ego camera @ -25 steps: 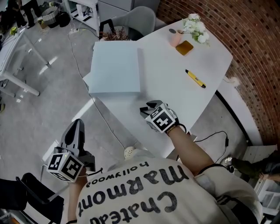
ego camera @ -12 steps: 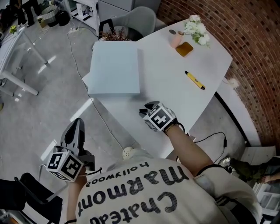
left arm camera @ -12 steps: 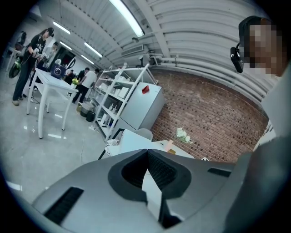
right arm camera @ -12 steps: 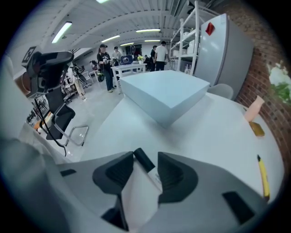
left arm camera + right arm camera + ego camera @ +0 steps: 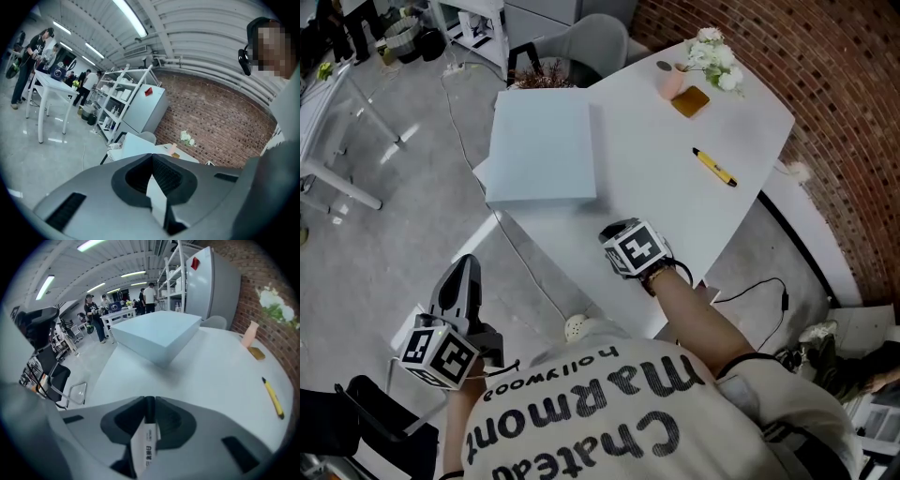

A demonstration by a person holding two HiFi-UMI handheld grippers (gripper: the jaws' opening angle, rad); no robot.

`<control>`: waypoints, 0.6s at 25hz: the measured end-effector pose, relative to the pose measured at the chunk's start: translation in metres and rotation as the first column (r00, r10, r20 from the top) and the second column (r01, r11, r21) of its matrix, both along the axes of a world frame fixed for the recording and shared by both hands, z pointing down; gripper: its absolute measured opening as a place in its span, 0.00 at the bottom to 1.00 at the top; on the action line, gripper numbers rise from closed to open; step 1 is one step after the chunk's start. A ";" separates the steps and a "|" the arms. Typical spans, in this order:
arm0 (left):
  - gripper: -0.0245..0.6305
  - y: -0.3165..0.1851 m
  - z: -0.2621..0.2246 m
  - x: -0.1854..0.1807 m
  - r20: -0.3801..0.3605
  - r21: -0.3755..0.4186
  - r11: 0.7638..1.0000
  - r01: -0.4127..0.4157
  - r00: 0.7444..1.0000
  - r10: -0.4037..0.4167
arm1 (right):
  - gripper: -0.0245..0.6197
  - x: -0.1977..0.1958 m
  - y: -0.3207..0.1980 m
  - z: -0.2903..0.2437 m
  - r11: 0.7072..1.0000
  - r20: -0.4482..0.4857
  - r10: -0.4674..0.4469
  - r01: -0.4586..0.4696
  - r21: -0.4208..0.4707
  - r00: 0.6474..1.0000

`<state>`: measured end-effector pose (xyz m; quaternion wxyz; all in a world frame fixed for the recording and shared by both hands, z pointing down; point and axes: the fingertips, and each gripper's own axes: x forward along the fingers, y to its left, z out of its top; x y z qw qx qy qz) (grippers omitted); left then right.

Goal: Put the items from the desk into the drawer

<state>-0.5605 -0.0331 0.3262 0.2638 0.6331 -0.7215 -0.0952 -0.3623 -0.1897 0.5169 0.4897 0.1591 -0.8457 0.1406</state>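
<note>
Fingers (image 5: pixel 123 420) of right gripper (image 5: pixel 149 403) just closing, pinching white labelled stick (image 5: pixel 145 448), possibly a marker, at near edge of surface (image 5: pixel 675 206). Stick sits skewed; may swivel loose on lifting. Idle left gripper (image 5: pixel 152 157) pressed together, empty.

In the head view, the marker cube (image 5: pixel 635 251) covers the jaws of the right gripper (image 5: pixel 615 234) and whatever they hold.

In the right gripper view, the jaws have just been closing and clamp a white item (image 5: pixel 145 446). Only its dark tip and one printed face show. The rest lies within the gripper body. The print is too blurred to read, so the item's kind cannot be told.

In the left gripper view, the body of the left gripper (image 5: pixel 151 157) blocks most of the desk (image 5: pixel 180 153).

In the head view, the brown square (image 5: pixel 691 101) beside the flower pot (image 5: pixel 673 82) is too small to identify. The forearm (image 5: pixel 689 314) covers part of the desk's near edge.
</note>
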 end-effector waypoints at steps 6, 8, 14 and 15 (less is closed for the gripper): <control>0.04 -0.010 0.000 0.013 -0.008 0.013 0.998 -0.061 0.998 0.061 | 0.15 0.005 0.004 -0.013 0.994 0.070 0.108 -0.106 -0.032 0.992; 0.04 -0.018 0.001 0.021 -0.015 0.015 0.996 -0.092 0.996 0.092 | 0.15 0.011 0.004 -0.022 0.989 0.102 0.148 -0.144 -0.045 0.984; 0.04 -0.044 -0.004 0.057 -0.029 0.036 0.981 -0.191 0.981 0.192 | 0.15 0.044 0.003 -0.055 0.968 0.187 0.252 -0.245 -0.058 0.950; 0.04 -0.048 -0.004 0.065 -0.032 0.041 0.977 -0.209 0.977 0.210 | 0.15 0.051 0.003 -0.061 0.965 0.201 0.263 -0.258 -0.050 0.944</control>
